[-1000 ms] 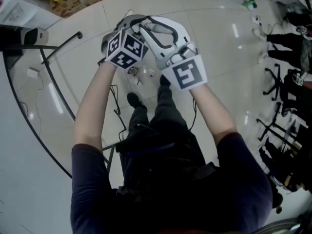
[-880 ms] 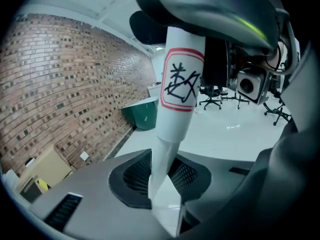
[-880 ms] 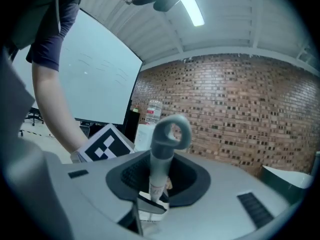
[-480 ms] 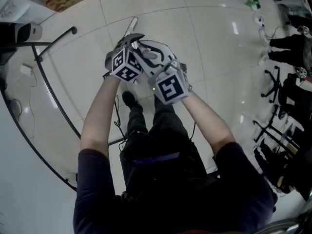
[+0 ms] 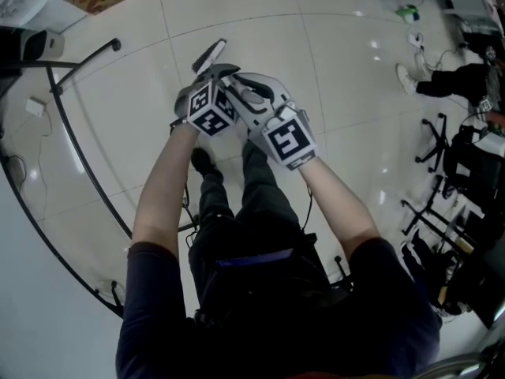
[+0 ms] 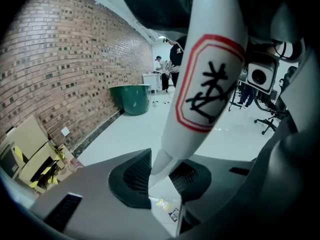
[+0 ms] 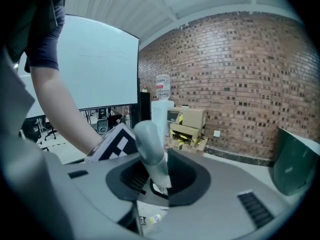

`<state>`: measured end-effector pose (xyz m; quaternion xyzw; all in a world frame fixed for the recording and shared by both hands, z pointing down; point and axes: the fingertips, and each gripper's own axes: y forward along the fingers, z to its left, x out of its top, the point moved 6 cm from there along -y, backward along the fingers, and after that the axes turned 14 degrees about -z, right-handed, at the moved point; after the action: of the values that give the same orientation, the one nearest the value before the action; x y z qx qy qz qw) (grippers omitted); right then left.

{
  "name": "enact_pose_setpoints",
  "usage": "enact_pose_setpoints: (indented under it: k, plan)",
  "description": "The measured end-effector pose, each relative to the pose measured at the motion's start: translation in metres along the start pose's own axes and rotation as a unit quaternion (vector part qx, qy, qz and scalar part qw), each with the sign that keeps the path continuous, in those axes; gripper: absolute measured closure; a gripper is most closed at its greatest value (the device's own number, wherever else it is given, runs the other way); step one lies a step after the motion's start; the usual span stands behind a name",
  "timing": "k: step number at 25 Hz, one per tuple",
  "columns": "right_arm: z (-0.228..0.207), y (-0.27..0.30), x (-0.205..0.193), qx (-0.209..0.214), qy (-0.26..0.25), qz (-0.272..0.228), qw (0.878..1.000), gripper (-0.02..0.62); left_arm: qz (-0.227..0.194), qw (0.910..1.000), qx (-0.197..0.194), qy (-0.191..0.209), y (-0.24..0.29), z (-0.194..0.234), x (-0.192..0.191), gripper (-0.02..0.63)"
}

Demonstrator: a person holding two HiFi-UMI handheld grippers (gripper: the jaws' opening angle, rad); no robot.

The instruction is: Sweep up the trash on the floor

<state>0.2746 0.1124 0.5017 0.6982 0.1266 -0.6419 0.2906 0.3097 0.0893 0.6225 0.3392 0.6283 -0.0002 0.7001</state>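
Hidden in the head view: both grippers sat close together over the pale tiled floor (image 5: 355, 77), and with the person's arms and legs they covered the floor beneath; no trash could be seen there.
Cut off: a slim white and dark stick (image 5: 209, 54) poked out beyond the grippers toward the upper left. I could not tell what it belonged to.
Left gripper (image 6: 161, 176): clamped on a thick white plastic handle with a red-bordered black-printed label (image 6: 205, 84), which rose from the jaws and ran out of the top of the left gripper view.
Right gripper (image 7: 152, 176): clamped on a pale grey rounded handle end (image 7: 150, 149), which stood up between the dark pads, with the other gripper's marker cube just beside it.
Unclear: whether the two handles were one pole, and what was at the lower end; no view showed it.
Trash: small scraps of paper, one yellowish (image 6: 165, 204), lay on the floor below the left jaws, seen through the gap.
Containers: a dark green round bin (image 6: 131, 99) stood by the brick wall, its inside not visible. A cardboard box with yellow and black tape (image 6: 30, 151) sat near the wall, contents not made out.
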Motion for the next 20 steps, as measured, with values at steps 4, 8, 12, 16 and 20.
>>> enact_pose_setpoints:
  k: [4,8,12,16,20]
  plan:
    - [0.009,-0.012,-0.004,-0.007,0.006,0.010,1.000,0.483,-0.009,0.9999,0.000,-0.009,0.000,-0.013,-0.002,0.522]
    - [0.018,-0.024,-0.004,-0.012,0.010,0.016,1.000,0.482,-0.017,0.9997,-0.010,-0.016,-0.005,-0.026,-0.001,0.515]
    - [0.018,-0.033,0.007,-0.011,0.026,-0.001,1.000,0.482,-0.046,0.9987,-0.005,-0.023,-0.016,-0.031,0.007,0.515]
    - [0.018,-0.041,0.006,0.024,0.000,0.013,1.000,0.483,-0.056,0.9973,-0.009,-0.046,-0.020,-0.043,0.004,0.515]
    - [0.036,-0.055,0.000,0.048,-0.051,0.021,0.997,0.486,-0.054,0.9979,-0.013,-0.034,-0.022,-0.063,-0.001,0.515]
